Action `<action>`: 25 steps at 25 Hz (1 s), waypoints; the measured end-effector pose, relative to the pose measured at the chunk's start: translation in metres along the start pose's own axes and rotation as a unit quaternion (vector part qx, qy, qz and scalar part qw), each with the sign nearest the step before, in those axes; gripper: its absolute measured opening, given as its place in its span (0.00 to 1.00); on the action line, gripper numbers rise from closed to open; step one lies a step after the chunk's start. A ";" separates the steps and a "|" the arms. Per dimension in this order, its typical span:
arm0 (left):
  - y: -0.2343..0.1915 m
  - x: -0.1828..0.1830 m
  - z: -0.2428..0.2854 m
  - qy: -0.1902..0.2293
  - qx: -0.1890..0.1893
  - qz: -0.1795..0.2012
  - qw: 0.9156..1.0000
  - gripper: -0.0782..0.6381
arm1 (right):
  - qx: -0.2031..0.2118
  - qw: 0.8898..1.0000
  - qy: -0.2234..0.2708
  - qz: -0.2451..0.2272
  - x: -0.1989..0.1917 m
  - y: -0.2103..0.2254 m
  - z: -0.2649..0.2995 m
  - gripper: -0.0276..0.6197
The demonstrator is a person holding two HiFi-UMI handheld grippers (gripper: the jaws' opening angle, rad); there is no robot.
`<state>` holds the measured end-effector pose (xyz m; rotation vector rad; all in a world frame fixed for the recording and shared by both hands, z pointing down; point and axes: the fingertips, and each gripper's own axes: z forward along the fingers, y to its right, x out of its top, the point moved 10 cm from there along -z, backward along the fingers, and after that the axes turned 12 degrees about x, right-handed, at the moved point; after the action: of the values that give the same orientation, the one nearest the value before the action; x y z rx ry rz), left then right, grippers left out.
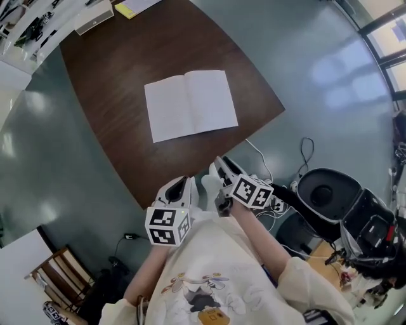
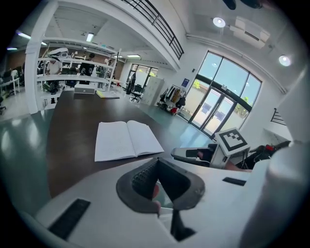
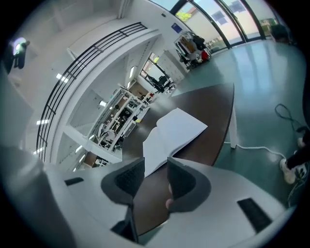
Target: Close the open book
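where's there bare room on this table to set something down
Widest bare wood on the table lies left of the open book and between it and the near edge. Right of the book only a narrow strip is free. The far corner is crowded by a yellow sheet and a white box.

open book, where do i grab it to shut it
Probably the outer edge of the right-hand page, coming in low from the right: the book lies flat and open, so that free edge lifts and swings over leftward.
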<state>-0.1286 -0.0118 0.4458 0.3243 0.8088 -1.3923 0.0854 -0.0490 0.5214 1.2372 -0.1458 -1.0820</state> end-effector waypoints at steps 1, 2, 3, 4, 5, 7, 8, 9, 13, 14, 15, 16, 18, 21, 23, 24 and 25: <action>0.001 0.001 0.002 -0.002 0.004 -0.006 1.000 0.12 | 0.003 1.000 0.002 0.023 0.003 0.009 0.006 0.26; 0.003 0.003 0.006 -0.003 0.007 -0.011 1.000 0.12 | 0.008 0.999 0.004 0.042 0.007 0.018 0.013 0.26; 0.005 0.005 0.009 -0.004 0.010 -0.014 1.000 0.12 | 0.016 0.998 0.006 0.058 0.011 0.026 0.019 0.27; 0.007 0.007 0.011 -0.006 0.014 -0.016 1.000 0.12 | 0.026 0.997 0.008 0.075 0.014 0.032 0.027 0.28; 0.007 0.007 0.013 -0.008 0.018 -0.017 1.000 0.12 | 0.039 0.995 0.010 0.094 0.016 0.038 0.034 0.30; 0.007 0.007 0.014 -0.014 0.028 -0.020 0.999 0.12 | 0.062 0.989 0.012 0.133 0.014 0.049 0.050 0.35; 0.007 0.007 0.015 -0.017 0.032 -0.022 0.999 0.12 | 0.071 0.986 0.015 0.152 0.014 0.056 0.057 0.36; 0.007 0.007 0.016 -0.018 0.036 -0.024 0.999 0.12 | 0.077 0.983 0.018 0.168 0.015 0.061 0.064 0.37; 0.005 0.012 0.018 -0.024 0.056 -0.033 0.998 0.12 | 0.078 0.973 0.035 0.213 0.022 0.083 0.089 0.41; 0.005 0.013 0.019 -0.026 0.061 -0.035 0.997 0.12 | 0.075 0.971 0.038 0.222 0.024 0.088 0.094 0.42; 0.004 0.014 0.021 -0.028 0.066 -0.037 0.997 0.12 | 0.071 0.970 0.039 0.231 0.025 0.093 0.099 0.43; 0.003 0.015 0.022 -0.029 0.071 -0.040 0.996 0.12 | 0.066 0.967 0.040 0.241 0.025 0.098 0.103 0.44; 0.000 0.016 0.023 -0.032 0.080 -0.045 0.995 0.12 | 0.056 0.962 0.043 0.265 0.024 0.108 0.111 0.45; -0.002 0.018 0.023 -0.033 0.089 -0.051 0.994 0.12 | 0.043 0.954 0.050 0.294 0.022 0.118 0.117 0.45; -0.003 0.019 0.022 -0.033 0.092 -0.055 0.994 0.12 | 0.038 0.951 0.054 0.302 0.024 0.122 0.120 0.45; -0.003 0.019 0.022 -0.034 0.093 -0.057 0.993 0.12 | 0.035 0.950 0.055 0.305 0.025 0.123 0.122 0.45; -0.004 0.019 0.022 -0.035 0.094 -0.059 0.993 0.12 | 0.033 0.949 0.056 0.308 0.026 0.125 0.124 0.45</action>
<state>-0.1259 -0.0404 0.4492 0.3760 0.6493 -1.5873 0.0951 -0.1616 0.6584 1.1941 -0.4523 -0.4643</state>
